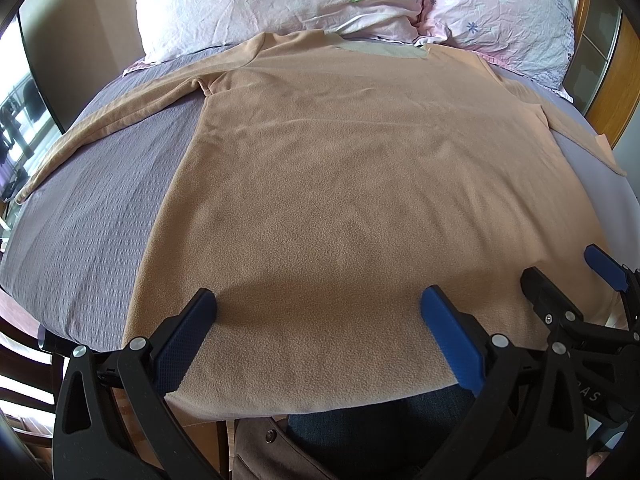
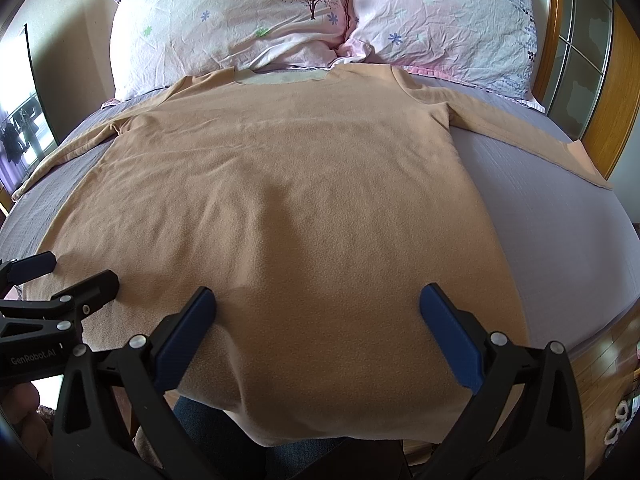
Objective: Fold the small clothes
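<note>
Item: tan long-sleeved shirt (image 1: pixel 352 184), spread flat on my bed (image 1: pixel 92 216), collar toward pillows (image 2: pixel 320 20). My left hand-held gripper (image 1: pixel 318 308) and right hand-held gripper (image 2: pixel 318 304): both released, over hem

You're over a bed (image 2: pixel 560 216) with a grey-purple textured cover. Straight ahead of both grippers a tan long-sleeved fleece top (image 1: pixel 360 184) lies flat on it, collar at the far end, hem hanging over the near edge under your fingers. One sleeve runs out to the far left, the other to the far right; its cuff looks to reach the bed's edge, hard to tell. Beyond the collar two pink floral pillows (image 2: pixel 240 20) (image 2: pixel 444 20) sit side by side, touching.
</note>
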Motion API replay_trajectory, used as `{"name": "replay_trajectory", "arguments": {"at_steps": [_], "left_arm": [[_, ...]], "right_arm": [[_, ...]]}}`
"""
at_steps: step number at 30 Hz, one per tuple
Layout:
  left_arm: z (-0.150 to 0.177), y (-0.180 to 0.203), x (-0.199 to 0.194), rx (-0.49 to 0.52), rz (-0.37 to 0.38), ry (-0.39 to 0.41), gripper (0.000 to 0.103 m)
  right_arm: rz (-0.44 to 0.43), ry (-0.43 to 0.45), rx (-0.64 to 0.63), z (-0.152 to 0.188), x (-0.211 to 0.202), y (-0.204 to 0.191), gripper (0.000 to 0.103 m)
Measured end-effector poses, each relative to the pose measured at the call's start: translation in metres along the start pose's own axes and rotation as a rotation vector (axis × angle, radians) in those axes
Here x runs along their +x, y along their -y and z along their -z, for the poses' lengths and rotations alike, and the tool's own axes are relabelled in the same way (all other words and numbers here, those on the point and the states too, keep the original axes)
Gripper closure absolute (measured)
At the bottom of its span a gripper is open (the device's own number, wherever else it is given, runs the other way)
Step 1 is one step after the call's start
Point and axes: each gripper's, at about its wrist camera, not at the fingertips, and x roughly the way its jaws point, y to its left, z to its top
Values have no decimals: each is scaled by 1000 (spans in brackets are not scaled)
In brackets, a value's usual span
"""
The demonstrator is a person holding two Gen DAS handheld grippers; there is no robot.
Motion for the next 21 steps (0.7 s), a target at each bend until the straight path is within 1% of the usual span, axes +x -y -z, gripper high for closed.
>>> {"name": "replay_trajectory", "arguments": {"at_steps": [2, 3, 5, 6, 7, 9, 10, 11, 12, 13, 14, 15, 16, 17, 19, 20, 21], "left_arm": [[0, 0, 0, 2, -3, 6, 1], [1, 1, -1, 3, -6, 15, 1], [5, 2, -4, 0, -10, 54, 1], [9, 2, -6, -2, -13, 84, 1], [13, 3, -7, -5, -16, 119, 1], [22, 4, -9, -2, -22, 207, 1], [22, 3, -9, 0, -21, 225, 1], [21, 3, -8, 3, -15, 240, 1], [19, 2, -9, 9, 1, 244, 1], [13, 0, -10, 14, 43, 250, 1], [11, -1, -11, 9, 73, 264, 1], [6, -4, -14, -1, 99, 288, 1], [3, -6, -19, -11, 119, 322, 1], [-3, -10, -26, -19, 140, 381, 1], [-12, -15, -37, -16, 176, 473, 1], [-15, -15, -40, -11, 192, 498, 1], [-18, -16, -41, -6, 209, 515, 1]], "right_arm": [[-5, 20, -13, 0, 0, -1, 2], [-18, 48, -31, -1, 0, 0, 2], [-69, 106, -80, 5, -2, 3, 2], [-111, 116, -97, 3, -2, 11, 2], [-128, 118, -80, -1, -3, 19, 2], [-168, 154, 55, -14, -10, 58, 2], [-197, 179, 161, -23, -14, 87, 3], [-220, 200, 323, -37, -18, 134, 7], [-218, 201, 426, -45, -17, 165, 16], [-213, 199, 497, -51, -15, 189, 22], [-191, 198, 622, -60, -11, 230, 34], [-166, 197, 723, -67, -5, 266, 39], [-140, 196, 790, -71, -1, 291, 44], [-95, 192, 873, -77, 6, 322, 46], [-18, 181, 991, -82, 18, 364, 48], [22, 171, 1055, -86, 27, 388, 48], [36, 162, 1077, -87, 33, 397, 48]]}}
